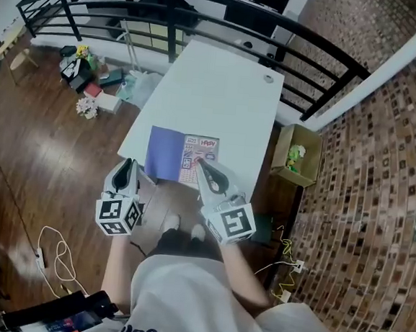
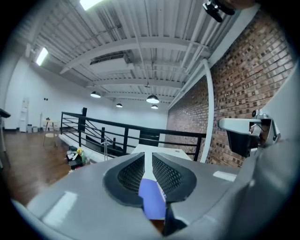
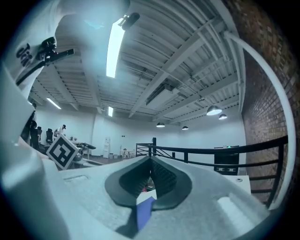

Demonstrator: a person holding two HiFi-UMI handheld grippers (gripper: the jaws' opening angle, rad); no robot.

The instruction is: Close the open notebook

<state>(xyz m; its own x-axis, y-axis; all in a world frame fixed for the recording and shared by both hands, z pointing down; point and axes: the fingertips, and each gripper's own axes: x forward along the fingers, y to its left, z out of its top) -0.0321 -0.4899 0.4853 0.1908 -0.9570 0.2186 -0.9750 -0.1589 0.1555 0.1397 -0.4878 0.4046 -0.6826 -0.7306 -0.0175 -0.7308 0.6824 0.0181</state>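
Person's white top (image 1: 182,297) fills the near edge of the head view, with both forearms reaching out from it.

Containers: open cardboard box (image 1: 309,143) on the floor just right of the white table (image 1: 222,90), with a green item (image 1: 294,156) inside; what it is can't be made out. A pile of bags and flowers (image 1: 86,71) lies on the wood floor (image 1: 44,140), far left of the table.

Notebook (image 1: 167,154) lies flat at the table's near end. It shows a blue cover on the left half and a printed page (image 1: 203,152) on the right half.

Pose: both grippers are held out in front of the body, pointing away from the person along the table, roughly level, marker cubes toward the person. Left marker cube (image 1: 118,217) and right marker cube (image 1: 232,221) hide the hands.

Left gripper (image 1: 127,163) sits at the table's near-left edge, just left of the blue cover and apart from it. Its jaws stand a narrow slit apart, nothing between the pads. The table and blue cover show through the slit.

Right gripper (image 1: 200,161) has its tips over the printed page; contact can't be told. Its jaw tips meet and clamp nothing. Page and blue cover show through the gap behind the tips.

Black railing (image 1: 208,2) runs past the table's far end, brick wall (image 1: 381,177) on the right.
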